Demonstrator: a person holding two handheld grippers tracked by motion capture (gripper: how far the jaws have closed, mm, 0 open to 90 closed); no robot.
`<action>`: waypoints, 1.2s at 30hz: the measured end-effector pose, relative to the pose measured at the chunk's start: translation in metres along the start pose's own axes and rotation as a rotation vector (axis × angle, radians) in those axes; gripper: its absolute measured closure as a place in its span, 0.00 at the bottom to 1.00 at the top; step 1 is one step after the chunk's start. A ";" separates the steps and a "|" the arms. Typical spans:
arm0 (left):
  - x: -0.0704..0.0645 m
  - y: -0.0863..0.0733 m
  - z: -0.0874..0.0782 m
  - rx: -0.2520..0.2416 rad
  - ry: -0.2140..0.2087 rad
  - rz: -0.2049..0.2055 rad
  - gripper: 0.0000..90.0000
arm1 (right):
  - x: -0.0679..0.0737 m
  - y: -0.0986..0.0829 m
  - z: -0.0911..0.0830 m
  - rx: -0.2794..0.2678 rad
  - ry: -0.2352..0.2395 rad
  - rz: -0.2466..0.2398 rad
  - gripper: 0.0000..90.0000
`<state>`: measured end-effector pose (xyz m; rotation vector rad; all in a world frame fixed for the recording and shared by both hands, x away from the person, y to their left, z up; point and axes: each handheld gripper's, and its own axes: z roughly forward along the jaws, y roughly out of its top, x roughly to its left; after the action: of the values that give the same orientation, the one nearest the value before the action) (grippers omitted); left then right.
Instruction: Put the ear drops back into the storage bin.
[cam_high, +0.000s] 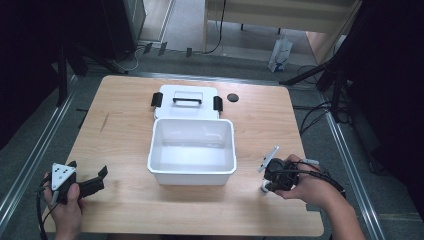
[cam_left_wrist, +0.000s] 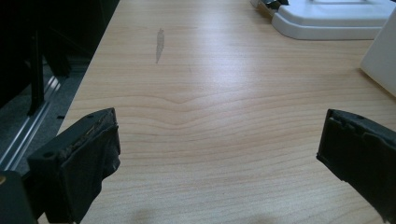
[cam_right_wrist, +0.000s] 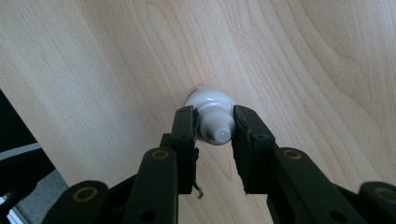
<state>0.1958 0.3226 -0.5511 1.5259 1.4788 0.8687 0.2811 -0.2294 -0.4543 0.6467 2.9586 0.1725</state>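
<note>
High view: a wooden table (cam_high: 120, 125) carries an open white bin (cam_high: 192, 150) at its middle, with the bin's lid (cam_high: 186, 101) lying flat just behind it toward the far edge and a small black disc (cam_high: 232, 97) beside the lid. Near the front left corner a hand holds the left gripper (cam_high: 90, 181), jaws spread and empty. Near the front right corner the right gripper (cam_high: 267, 181) points down at a small white bottle (cam_high: 263, 189) standing on the table.

Left gripper view: two black jaws stand wide apart over bare wood, with the lid's edge and a bin wall at the far right.

Right gripper view: the jaws are closed on the bottle's (cam_right_wrist: 212, 116) ribbed cap and nozzle, looking straight down on it.

The bottle looks like light, rigid, smooth plastic (probably slippery at the rounded shoulder). The ribbed cap seems the surest place to hold, though a top-only grip may let it swing.
</note>
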 end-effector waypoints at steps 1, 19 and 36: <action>0.000 0.000 0.000 0.001 0.000 0.002 0.00 | 0.000 0.000 0.000 0.004 0.004 0.003 0.80; 0.000 0.000 0.000 0.002 0.001 -0.004 0.00 | -0.004 0.021 -0.025 -0.002 -0.011 -0.085 0.80; 0.001 0.000 0.000 0.000 0.001 -0.007 0.00 | -0.018 0.054 -0.073 -0.043 -0.051 -0.119 0.80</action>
<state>0.1960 0.3231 -0.5510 1.5199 1.4839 0.8656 0.3098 -0.1947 -0.3735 0.4609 2.9250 0.2048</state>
